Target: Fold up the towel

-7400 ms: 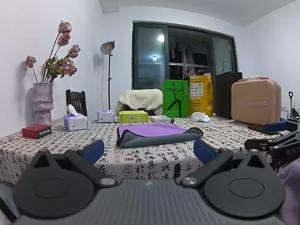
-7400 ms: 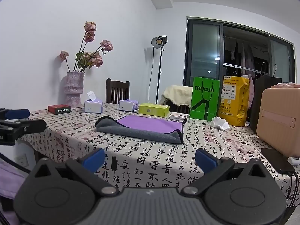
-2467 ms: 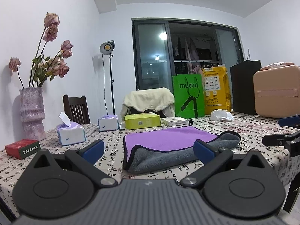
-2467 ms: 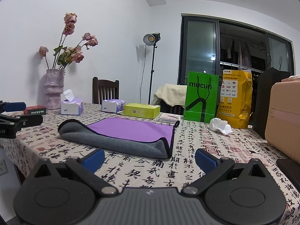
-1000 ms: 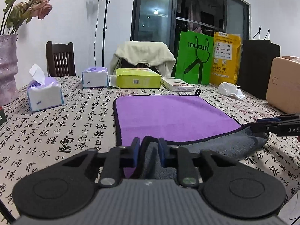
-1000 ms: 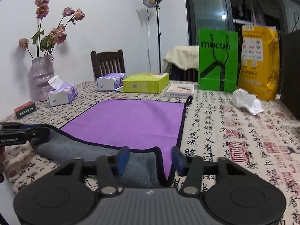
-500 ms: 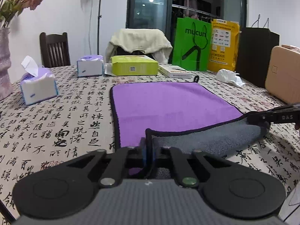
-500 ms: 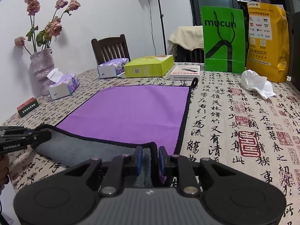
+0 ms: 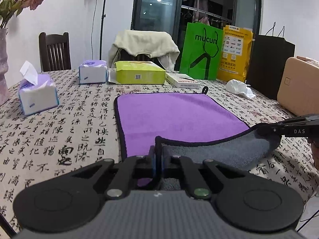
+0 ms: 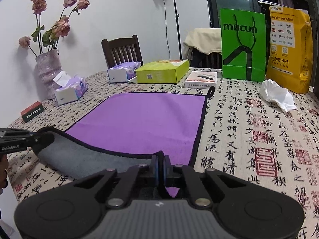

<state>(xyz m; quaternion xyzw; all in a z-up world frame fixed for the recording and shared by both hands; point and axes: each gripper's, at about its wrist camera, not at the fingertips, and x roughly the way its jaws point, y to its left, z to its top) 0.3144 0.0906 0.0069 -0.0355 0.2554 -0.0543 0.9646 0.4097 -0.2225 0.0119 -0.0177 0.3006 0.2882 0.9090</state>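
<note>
Gripped at both near corners: left gripper (image 9: 157, 159) and right gripper (image 10: 160, 164) each clamped tight on the black-hemmed edge of the purple towel (image 9: 175, 117), grey underside sagging between them. Lay flat ahead of both grippers on the printed tablecloth (image 9: 59, 139), hanging loop (image 10: 211, 91) at the far corner. Judged barely begun: corners seized and raised slightly, no fold laid yet, near edge still to be carried over to the far edge. Counted beyond the towel: 1 towel, 2 tissue boxes (image 9: 37, 93) (image 9: 92, 73), 1 lime-green box (image 9: 139, 73), 1 flat white box (image 10: 201, 79), 1 green bag (image 10: 243, 43), 1 yellow bag (image 10: 289, 45), 1 crumpled tissue (image 10: 277, 95), 1 vase (image 10: 47, 71).
</note>
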